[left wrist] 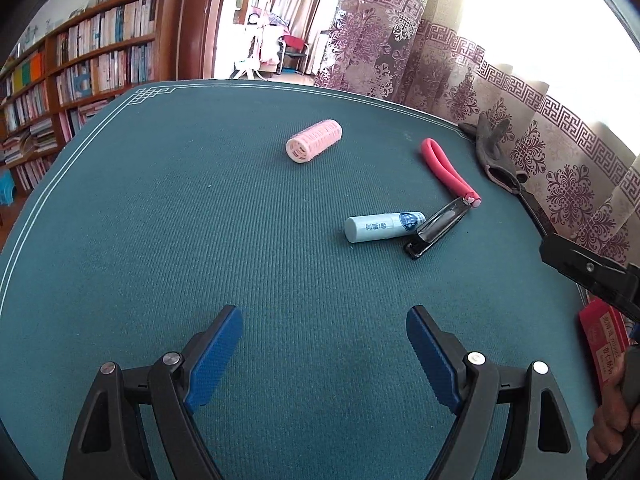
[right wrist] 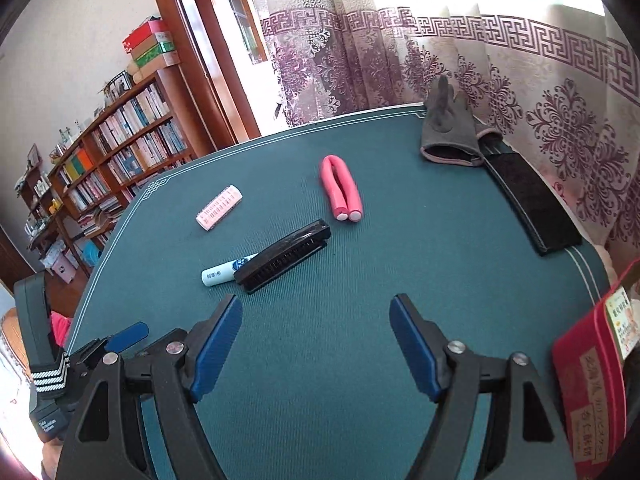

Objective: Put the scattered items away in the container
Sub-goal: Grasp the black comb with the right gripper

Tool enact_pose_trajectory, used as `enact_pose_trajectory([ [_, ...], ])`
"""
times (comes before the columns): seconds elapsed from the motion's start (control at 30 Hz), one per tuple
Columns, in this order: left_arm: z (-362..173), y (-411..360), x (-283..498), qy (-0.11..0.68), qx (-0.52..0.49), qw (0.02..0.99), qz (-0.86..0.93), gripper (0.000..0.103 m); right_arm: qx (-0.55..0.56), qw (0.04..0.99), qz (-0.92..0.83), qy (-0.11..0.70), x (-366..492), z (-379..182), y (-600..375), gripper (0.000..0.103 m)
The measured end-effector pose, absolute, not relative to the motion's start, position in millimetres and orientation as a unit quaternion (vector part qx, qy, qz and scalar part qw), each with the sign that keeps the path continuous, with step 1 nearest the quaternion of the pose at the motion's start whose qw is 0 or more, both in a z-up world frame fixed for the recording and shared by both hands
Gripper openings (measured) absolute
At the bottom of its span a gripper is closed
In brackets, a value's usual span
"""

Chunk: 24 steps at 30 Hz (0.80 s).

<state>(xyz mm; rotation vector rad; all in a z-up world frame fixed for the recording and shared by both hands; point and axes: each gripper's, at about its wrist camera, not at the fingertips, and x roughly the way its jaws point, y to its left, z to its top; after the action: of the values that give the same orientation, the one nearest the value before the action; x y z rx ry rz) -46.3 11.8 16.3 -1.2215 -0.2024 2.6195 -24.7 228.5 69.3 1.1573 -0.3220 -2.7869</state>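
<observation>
The left gripper (left wrist: 324, 354) hangs over the bare green table (left wrist: 160, 240) with its jaws spread wide and released; nothing lies between the blue pads (left wrist: 216, 356) and they touch nothing. The right gripper (right wrist: 316, 346) shows the same: jaws wide apart, empty, above bare cloth, its pads (right wrist: 218, 350) clear of every item.

Taking the black brush (right wrist: 284, 260) as the landmark, counted from the right wrist view:

- One black brush, lying on its side near the middle of the table, bristles facing the gripper.
- One pale blue tube (right wrist: 224, 270), touching the brush at its left end and partly tucked behind it.
- One pink hair roller (right wrist: 219, 208), well apart from the brush, beyond it and to the left.
- One pink foam stick (right wrist: 340, 190), bent double, just beyond the brush's right end; whether the two touch I cannot tell.
- One grey glove (right wrist: 448, 132), far beyond the brush to the right, at the table's far edge by the curtain (right wrist: 540, 80).
- One flat black strip (right wrist: 528, 204), to the right of the brush along the table's right edge, its far end meeting the glove.
- One red box (right wrist: 588, 380), the container, at the near right edge of the table, well apart from the brush; its inside cannot be seen.

All the loose items lie on the table outside the red box.
</observation>
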Motion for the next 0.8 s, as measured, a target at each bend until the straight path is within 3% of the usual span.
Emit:
enact_pose_trajectory([
  [0.37,11,4,-46,-0.074,-0.414,0.126,0.898,0.087,0.439,0.035,-0.884,-0.157,-116,34,204,0.077],
  [0.43,11,5,-45,-0.075,-0.413,0.131,0.898,0.093,0.447,0.033,-0.881,-0.154,-122,28,202,0.065],
  [0.6,11,5,-45,-0.073,-0.413,0.133,0.898,0.094,0.445,0.042,-0.885,-0.133,-114,25,203,0.039],
  [0.8,11,7,-47,-0.066,-0.414,0.128,0.899,0.094,0.439,0.035,-0.887,-0.139,-83,24,229,0.030],
])
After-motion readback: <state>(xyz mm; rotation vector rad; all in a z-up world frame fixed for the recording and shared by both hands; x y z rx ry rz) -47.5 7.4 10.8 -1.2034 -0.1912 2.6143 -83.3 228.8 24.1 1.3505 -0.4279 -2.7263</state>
